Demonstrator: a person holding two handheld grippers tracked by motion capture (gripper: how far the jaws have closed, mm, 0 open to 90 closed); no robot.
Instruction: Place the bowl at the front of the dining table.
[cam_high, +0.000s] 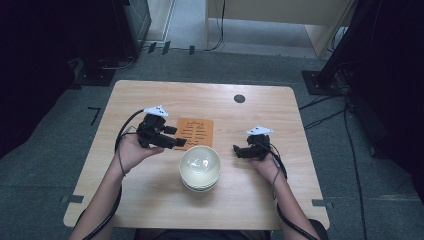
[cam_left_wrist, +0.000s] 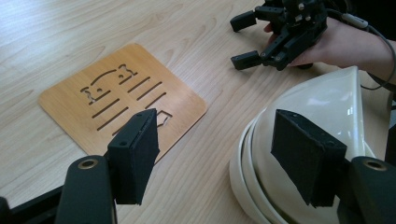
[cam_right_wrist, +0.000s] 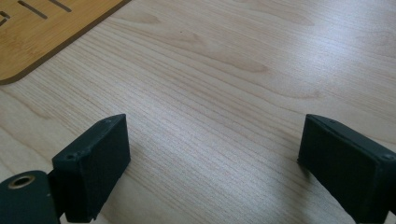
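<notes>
A stack of white bowls (cam_high: 200, 167) stands near the table's front middle, and shows at the right of the left gripper view (cam_left_wrist: 327, 102). Behind it lies a flat wooden trivet (cam_high: 195, 132) with cut-out slots (cam_left_wrist: 121, 98). My left gripper (cam_high: 176, 136) hovers at the stack's left rear, jaws open (cam_left_wrist: 219, 158); one jaw hangs over the trivet's edge, the other over the top bowl, with the rim between them and untouched. My right gripper (cam_high: 237, 151) rests to the right of the bowls, open over bare wood (cam_right_wrist: 215, 158); across the table it also appears open (cam_left_wrist: 243, 41).
The light wooden table (cam_high: 150, 195) has a small dark round cap (cam_high: 239, 98) near its back edge. Cables trail from both grippers along the forearms. Dark equipment and cables stand on the grey floor around the table. The trivet's corner (cam_right_wrist: 46, 32) lies ahead of the right gripper.
</notes>
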